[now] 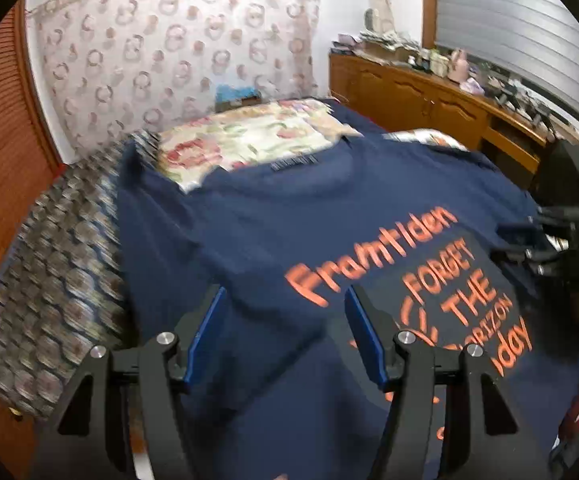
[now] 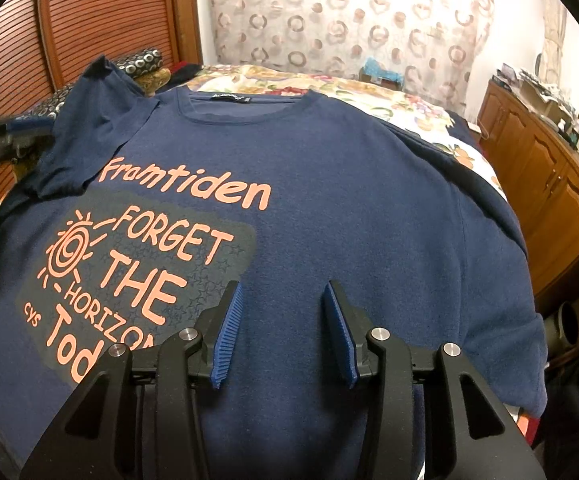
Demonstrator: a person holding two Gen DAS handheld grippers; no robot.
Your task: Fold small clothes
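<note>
Left gripper (image 1: pixel 285 330) open, blurred navy T-shirt (image 1: pixel 273 220) beneath

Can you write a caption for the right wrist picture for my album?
Open right gripper hovers over a navy T-shirt spread on a bed.

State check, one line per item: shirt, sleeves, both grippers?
Navy T-shirt: spread on the bed, print side up, body not yet folded.
Sleeve on the left of the right wrist view: folded in over the chest.
Sleeve on the right: lying out flat.
Left gripper: open, nothing between the jaws, over the shirt.
Right gripper: open, empty, over the shirt's lower half.
Floral bedspread: lying under the shirt.
</note>
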